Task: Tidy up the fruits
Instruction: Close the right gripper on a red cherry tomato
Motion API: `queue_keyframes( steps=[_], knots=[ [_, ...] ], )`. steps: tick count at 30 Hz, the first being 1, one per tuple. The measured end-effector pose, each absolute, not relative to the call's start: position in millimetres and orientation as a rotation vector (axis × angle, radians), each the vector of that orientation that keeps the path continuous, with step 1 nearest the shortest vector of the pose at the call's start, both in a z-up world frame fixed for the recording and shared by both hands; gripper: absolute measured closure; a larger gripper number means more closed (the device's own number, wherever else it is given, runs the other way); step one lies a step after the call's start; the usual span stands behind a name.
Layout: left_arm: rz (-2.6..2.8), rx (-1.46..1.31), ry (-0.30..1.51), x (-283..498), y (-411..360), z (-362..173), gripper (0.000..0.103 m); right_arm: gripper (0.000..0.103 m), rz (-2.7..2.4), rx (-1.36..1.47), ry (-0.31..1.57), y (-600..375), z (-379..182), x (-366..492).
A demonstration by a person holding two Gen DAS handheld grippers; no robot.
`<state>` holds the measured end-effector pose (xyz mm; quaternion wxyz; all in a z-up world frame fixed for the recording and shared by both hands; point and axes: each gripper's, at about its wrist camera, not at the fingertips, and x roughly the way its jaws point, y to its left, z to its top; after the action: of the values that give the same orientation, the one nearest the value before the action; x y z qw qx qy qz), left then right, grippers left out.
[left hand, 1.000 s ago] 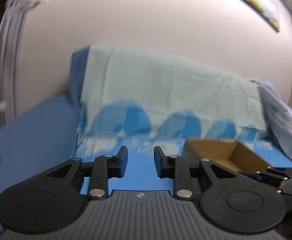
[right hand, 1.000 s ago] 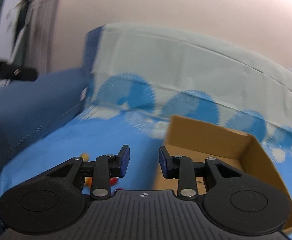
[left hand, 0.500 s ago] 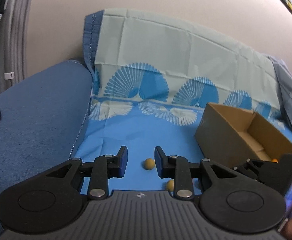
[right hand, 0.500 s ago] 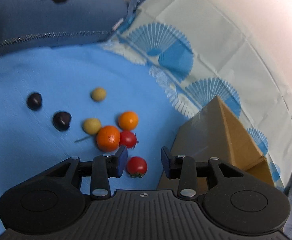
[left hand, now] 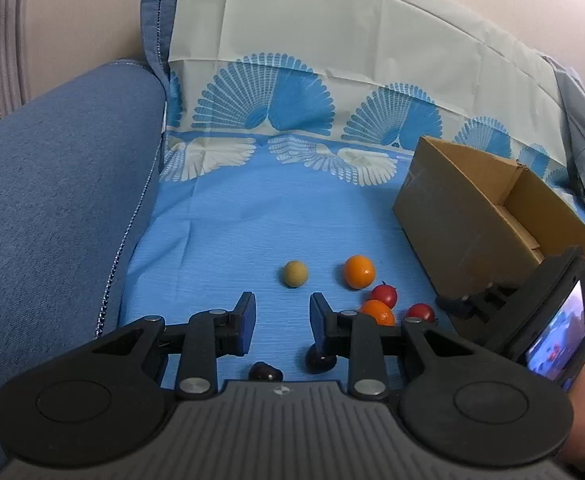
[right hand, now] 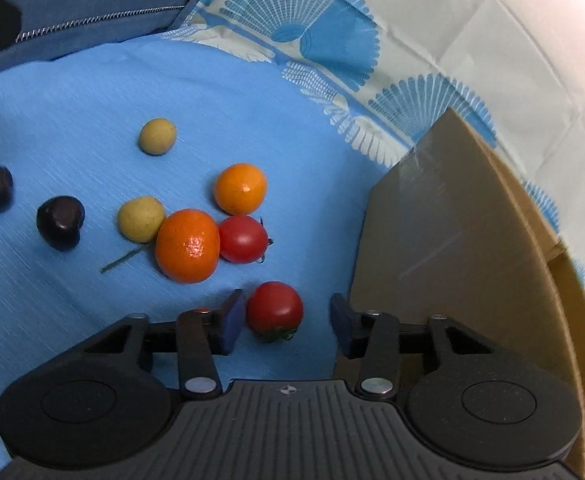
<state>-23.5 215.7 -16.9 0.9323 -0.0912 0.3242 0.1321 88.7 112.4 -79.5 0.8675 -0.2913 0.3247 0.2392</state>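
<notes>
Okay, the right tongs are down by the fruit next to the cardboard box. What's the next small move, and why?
Probably close the right tongs on the red tomato. It sits between the pads, near the left one with a gap on its right, so nothing is gripped yet. The cardboard box stands right beside it, open to take the tomato.

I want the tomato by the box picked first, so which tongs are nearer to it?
Right. The right tongs straddle the tomato, which sits between the open jaws by the left one. The left tongs hover over the dark fruits, off to its left.
</notes>
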Motion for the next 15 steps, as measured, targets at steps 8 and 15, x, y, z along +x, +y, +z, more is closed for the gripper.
queue_keyframes(
  steps=[8,15],
  knots=[
    [0.296,-0.218,0.660,-31,221,-17,0.070,0.072,0.591,-0.410,0.728,94,-53,88],
    [0.288,-0.235,0.717,-22,224,-27,0.070,0.072,0.772,-0.241,0.820,68,-24,67]
  ],
)
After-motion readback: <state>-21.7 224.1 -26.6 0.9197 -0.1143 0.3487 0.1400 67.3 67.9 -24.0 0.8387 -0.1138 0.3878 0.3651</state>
